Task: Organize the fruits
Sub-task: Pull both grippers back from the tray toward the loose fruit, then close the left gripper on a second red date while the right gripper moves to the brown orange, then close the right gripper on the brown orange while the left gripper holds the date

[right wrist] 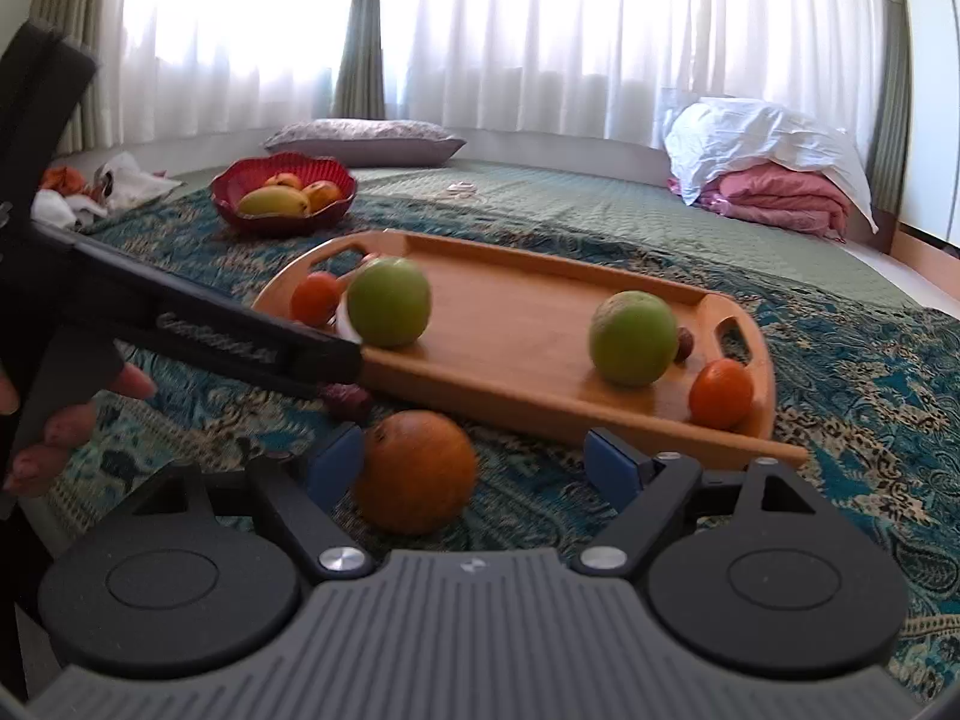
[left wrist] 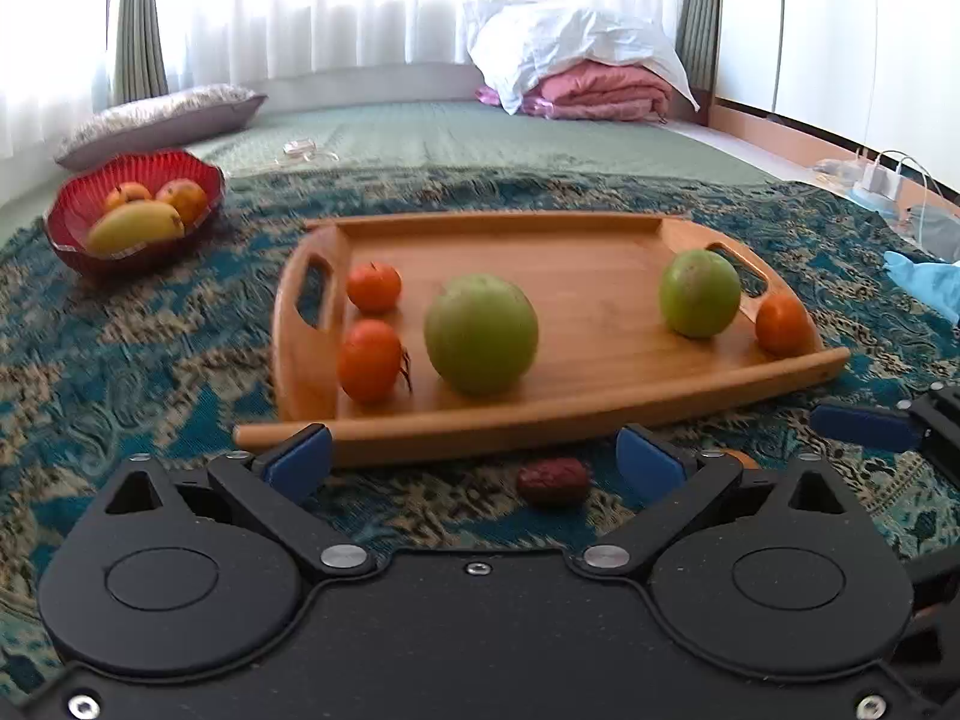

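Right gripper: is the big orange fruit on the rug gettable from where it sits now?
Probably yes. The right gripper is open and the orange fruit lies on the rug between its fingers, close to the left one, outside the wooden tray. Nothing stands in between.

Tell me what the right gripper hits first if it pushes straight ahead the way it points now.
The right gripper is open, and the brown-orange fruit lies on the cloth just inside its left finger, so it likely meets that fruit first. Past it comes the wooden tray's near rim. Depth is hard to judge here.
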Demonstrator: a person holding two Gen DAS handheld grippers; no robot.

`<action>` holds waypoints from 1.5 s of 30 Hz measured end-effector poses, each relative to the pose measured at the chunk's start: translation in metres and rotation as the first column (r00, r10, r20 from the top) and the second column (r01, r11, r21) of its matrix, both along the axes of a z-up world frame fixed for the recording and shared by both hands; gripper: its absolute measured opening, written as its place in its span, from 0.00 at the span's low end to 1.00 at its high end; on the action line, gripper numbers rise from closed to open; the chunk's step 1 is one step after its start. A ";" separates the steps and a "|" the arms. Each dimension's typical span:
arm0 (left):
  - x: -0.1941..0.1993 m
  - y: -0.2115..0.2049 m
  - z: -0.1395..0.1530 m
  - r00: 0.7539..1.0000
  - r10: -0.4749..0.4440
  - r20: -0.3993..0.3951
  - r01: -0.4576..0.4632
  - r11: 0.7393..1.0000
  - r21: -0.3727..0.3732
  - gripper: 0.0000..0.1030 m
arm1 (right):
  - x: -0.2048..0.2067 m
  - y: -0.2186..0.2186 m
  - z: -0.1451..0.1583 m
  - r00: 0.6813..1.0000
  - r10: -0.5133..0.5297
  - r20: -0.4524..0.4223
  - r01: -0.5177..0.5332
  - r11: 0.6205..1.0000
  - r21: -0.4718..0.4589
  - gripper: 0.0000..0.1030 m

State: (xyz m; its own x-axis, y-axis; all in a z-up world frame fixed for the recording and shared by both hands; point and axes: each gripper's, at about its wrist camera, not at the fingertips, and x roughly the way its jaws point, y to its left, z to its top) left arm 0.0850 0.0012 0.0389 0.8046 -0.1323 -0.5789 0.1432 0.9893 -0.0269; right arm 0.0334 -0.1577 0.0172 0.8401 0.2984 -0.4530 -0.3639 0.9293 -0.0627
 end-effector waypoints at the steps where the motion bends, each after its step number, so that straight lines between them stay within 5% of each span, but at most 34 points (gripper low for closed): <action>1: 0.000 -0.001 -0.002 1.000 -0.007 -0.007 0.007 1.000 -0.006 0.95 | -0.001 0.002 -0.002 1.000 0.004 0.000 -0.004 1.000 -0.004 0.86; 13: 0.009 -0.006 -0.016 0.995 -0.059 -0.079 0.054 0.997 -0.059 0.49 | -0.005 0.011 -0.014 0.999 0.022 -0.037 -0.021 1.000 0.010 0.79; 28: 0.016 -0.013 -0.019 0.990 -0.082 -0.111 0.072 0.993 -0.096 0.30 | -0.002 0.013 -0.018 0.999 0.010 -0.053 -0.008 0.999 0.034 0.69; 39: 0.017 -0.015 -0.021 0.992 -0.078 -0.104 0.070 0.995 -0.074 0.28 | 0.000 0.013 -0.021 0.998 0.007 -0.058 -0.005 0.999 0.037 0.64; 45: 0.016 -0.015 -0.021 0.992 -0.079 -0.101 0.071 0.995 -0.073 0.27 | 0.001 0.014 -0.022 0.998 0.004 -0.063 -0.002 0.999 0.039 0.53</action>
